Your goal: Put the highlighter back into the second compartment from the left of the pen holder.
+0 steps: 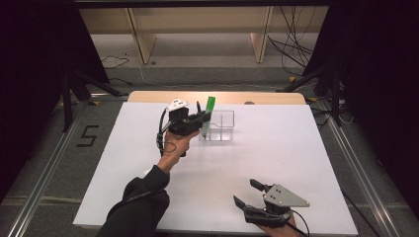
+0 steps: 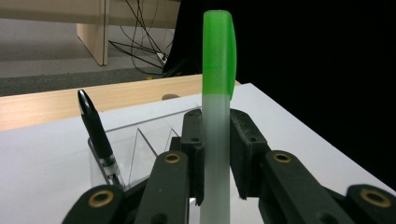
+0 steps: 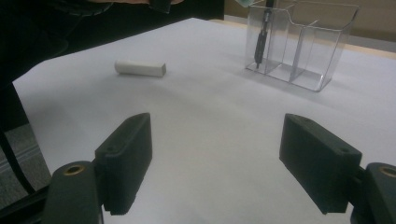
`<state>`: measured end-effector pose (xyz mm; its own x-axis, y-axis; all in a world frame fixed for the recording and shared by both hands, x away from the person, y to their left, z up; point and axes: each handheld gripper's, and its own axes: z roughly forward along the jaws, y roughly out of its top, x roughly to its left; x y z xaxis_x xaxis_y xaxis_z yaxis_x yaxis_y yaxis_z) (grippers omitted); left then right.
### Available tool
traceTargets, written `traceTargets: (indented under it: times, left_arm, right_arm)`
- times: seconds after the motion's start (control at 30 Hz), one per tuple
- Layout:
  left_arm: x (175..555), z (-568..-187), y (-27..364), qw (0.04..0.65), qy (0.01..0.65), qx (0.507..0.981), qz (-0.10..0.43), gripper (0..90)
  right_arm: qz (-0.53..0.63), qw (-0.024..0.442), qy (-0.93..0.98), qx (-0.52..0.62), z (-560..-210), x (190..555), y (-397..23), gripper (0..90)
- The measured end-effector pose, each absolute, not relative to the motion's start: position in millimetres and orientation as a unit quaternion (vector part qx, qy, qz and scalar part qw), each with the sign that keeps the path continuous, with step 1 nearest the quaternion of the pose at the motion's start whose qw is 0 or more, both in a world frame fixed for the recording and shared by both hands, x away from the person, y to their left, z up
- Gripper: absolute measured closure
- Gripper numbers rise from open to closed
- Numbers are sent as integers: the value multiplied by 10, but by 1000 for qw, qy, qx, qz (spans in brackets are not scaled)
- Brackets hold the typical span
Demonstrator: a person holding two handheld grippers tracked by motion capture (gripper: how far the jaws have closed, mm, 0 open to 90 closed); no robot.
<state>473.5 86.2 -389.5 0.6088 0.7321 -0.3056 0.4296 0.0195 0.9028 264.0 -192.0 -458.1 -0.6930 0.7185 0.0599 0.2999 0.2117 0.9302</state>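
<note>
The left claw (image 2: 217, 186) is clenched on a marker (image 2: 217, 140), its black jaws pressing the barrel from both sides. The marker stands upright, with a frosted, translucent white barrel and a bright green cap on top, rising well above the jaws. Just beyond the left claw (image 1: 200, 118) sits a clear organiser (image 1: 222, 126) with several compartments; the marker (image 1: 208, 114) hangs at its left end. A black pen (image 2: 98, 135) leans in one compartment beside the marker.

The right claw (image 3: 215, 163) is released, its jaws spread wide with nothing between them, low over the bare white worktop (image 1: 276, 148). A small white cylinder (image 3: 140, 68) lies on its side farther off.

Around the worktop are dark drapes, grey floor, loose cables and pale wooden furniture legs behind.
</note>
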Motion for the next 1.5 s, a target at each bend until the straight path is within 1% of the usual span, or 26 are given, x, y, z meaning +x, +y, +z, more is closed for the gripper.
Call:
traceTargets:
  times: [0.4, 0.53, 0.8, 0.97, 1.5]
  left_arm:
    - [4911, -3791, 736, 574, 425, 683, 154, 772]
    - [4972, -3779, 710, 576, 434, 675, 158, 771]
    - [5102, -3842, 629, 574, 443, 668, 163, 771]
    - [5178, -3890, 562, 566, 446, 674, 166, 771]
    - [5264, -4010, 459, 558, 453, 673, 174, 770]
  right_arm:
    - [532, 191, 750, 342, -4582, 2632, -1927, 254]
    - [536, 187, 749, 342, -4583, 2636, -1929, 254]
    - [534, 184, 752, 341, -4591, 2635, -1928, 253]
    - [540, 181, 747, 343, -4587, 2635, -1941, 249]
    - [539, 177, 750, 339, -4598, 2637, -1935, 245]
